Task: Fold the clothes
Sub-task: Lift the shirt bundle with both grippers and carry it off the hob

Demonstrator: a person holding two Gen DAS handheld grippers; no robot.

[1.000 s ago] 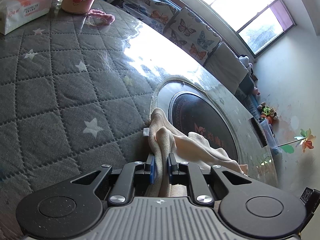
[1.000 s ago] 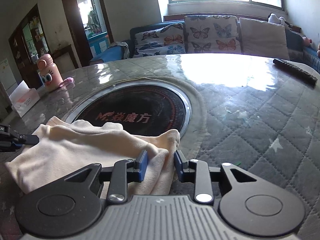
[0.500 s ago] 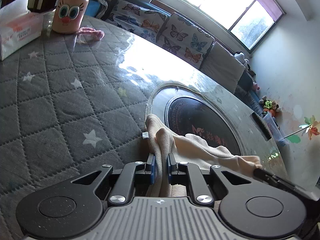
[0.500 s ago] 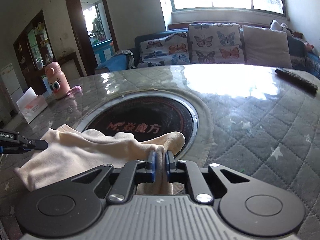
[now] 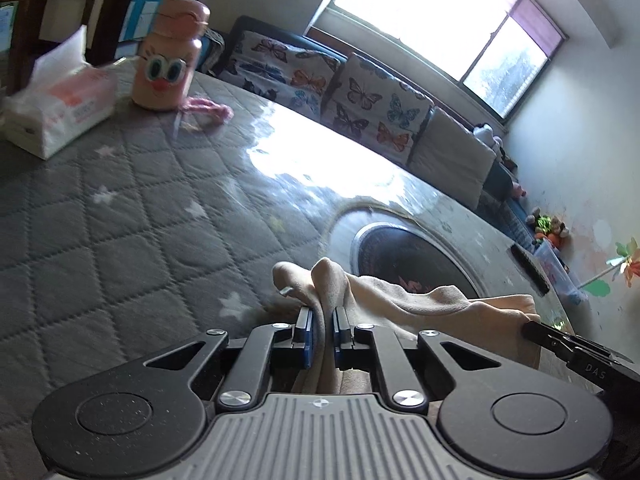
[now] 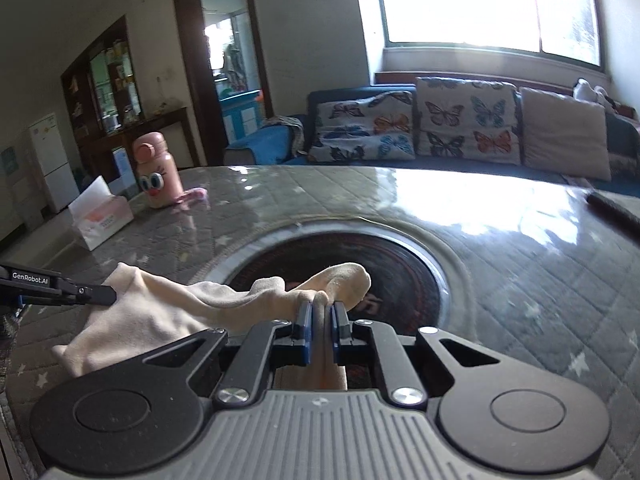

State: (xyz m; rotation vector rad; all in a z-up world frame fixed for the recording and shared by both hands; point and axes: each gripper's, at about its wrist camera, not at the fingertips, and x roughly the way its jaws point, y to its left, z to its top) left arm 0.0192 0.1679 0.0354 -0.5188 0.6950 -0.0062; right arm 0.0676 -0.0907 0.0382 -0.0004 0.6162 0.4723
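**Both grippers pinch a cream garment above the quilted table**

The left gripper [image 5: 321, 330] has its 2 blue-padded fingers closed on a bunched corner of the cream garment [image 5: 400, 300], the cloth squeezed between the pads and rising in a small fold just past the tips. The right gripper [image 6: 320, 330] is likewise clamped on another bunched edge of the same cream garment [image 6: 160, 312], with a rounded lobe of fabric poking up beyond its tips.

The garment hangs slack between the 2 grippers, sagging in soft wrinkles. It sits over the near rim of the dark round inset [image 6: 360, 264] in the middle of the table [image 5: 120, 240], whose grey quilted cover carries pale stars under a glossy sheet. In the right wrist view the left gripper's black finger reaches the cloth's left corner; in the left wrist view the right gripper's dark finger meets the cloth at its far right end.

Well apart from the garment, at the table's far side, stand a pink cartoon-faced bottle [image 5: 170, 56], a tissue box [image 5: 56, 108] beside it and a pink cord [image 5: 208, 106] touching the bottle's base. A dark remote [image 6: 612, 210] lies near the table's right edge. Behind the table runs a sofa with butterfly cushions [image 6: 420, 128] under a bright window [image 6: 488, 4]
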